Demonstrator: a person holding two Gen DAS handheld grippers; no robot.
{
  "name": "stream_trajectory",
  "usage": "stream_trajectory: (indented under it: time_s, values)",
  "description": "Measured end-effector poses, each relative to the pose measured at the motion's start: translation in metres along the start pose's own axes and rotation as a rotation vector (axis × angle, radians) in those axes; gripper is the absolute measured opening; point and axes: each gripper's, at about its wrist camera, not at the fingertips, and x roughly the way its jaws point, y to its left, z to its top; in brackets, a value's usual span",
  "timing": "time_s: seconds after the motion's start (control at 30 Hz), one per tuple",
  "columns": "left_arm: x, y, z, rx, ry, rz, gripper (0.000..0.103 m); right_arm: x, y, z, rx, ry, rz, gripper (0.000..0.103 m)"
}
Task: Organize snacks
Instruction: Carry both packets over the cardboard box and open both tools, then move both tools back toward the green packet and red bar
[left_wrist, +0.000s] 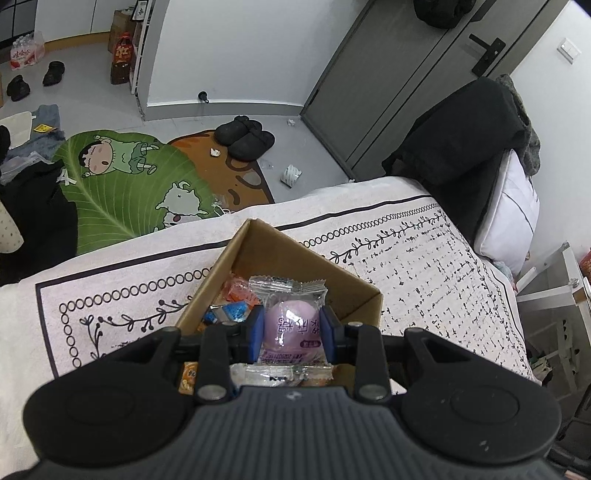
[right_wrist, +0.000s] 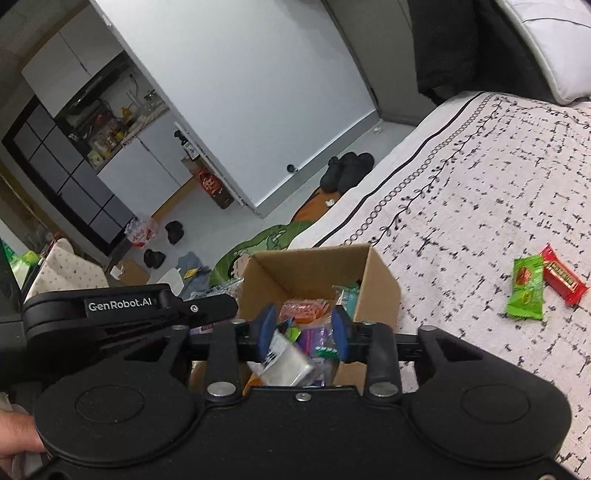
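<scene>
**Over the box on the bed: two snacks in hand, two left out**

On the bed (right_wrist: 480, 166), under a white patterned cover, stands an open cardboard box (left_wrist: 258, 243), part filled with wrapped snacks.

- Left gripper (left_wrist: 291, 328): fingers closed to the width of a purple round snack (left_wrist: 291, 325) in clear wrap, which is pinched at its sides between the blue pads (left_wrist: 257, 332). It hangs above the box opening, over an orange packet (left_wrist: 240, 290) and a blue packet (left_wrist: 231, 312) already inside.
- Right gripper (right_wrist: 303, 332): fingers partly closed, with a white-wrapped snack (right_wrist: 288, 363) lying between them. Whether the pads truly clamp it or merely frame it cannot be told. It also hangs over the box.
- Still outside: a green bar (right_wrist: 526, 288) and a red bar (right_wrist: 563, 278), touching each other, lying on the cover well to the right of the box.

Step in hand, as judged: dropping the held pieces into the box. To do it well, bring each gripper low inside the walls before parting the fingers, so the slippery wrap does not bounce off the heap or the rim. Release one side at a time, since both grippers crowd the same opening. The round piece may roll; set it in a hollow among the packets. The two bars look due for collection afterwards.
</scene>
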Motion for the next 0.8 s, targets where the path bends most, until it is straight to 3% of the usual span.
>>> stream_trajectory:
  time_s: [0.27, 0.43, 0.73, 0.8]
  values:
    - [0.013, -0.015, 0.011, 0.019, 0.0, -0.004, 0.031, -0.013, -0.026, 0.019, 0.063, -0.04, -0.051, 0.046]
    - [0.016, -0.021, 0.016, 0.016, -0.008, -0.025, 0.046, -0.018, -0.043, 0.026, 0.096, -0.046, -0.082, 0.049]
    - [0.015, -0.025, 0.009, 0.023, 0.013, 0.02, 0.051, -0.029, -0.06, 0.03, 0.123, -0.035, -0.121, 0.059]
    - [0.014, -0.028, 0.007, 0.027, 0.021, 0.025, 0.061, -0.034, -0.064, 0.031, 0.132, -0.036, -0.13, 0.064]
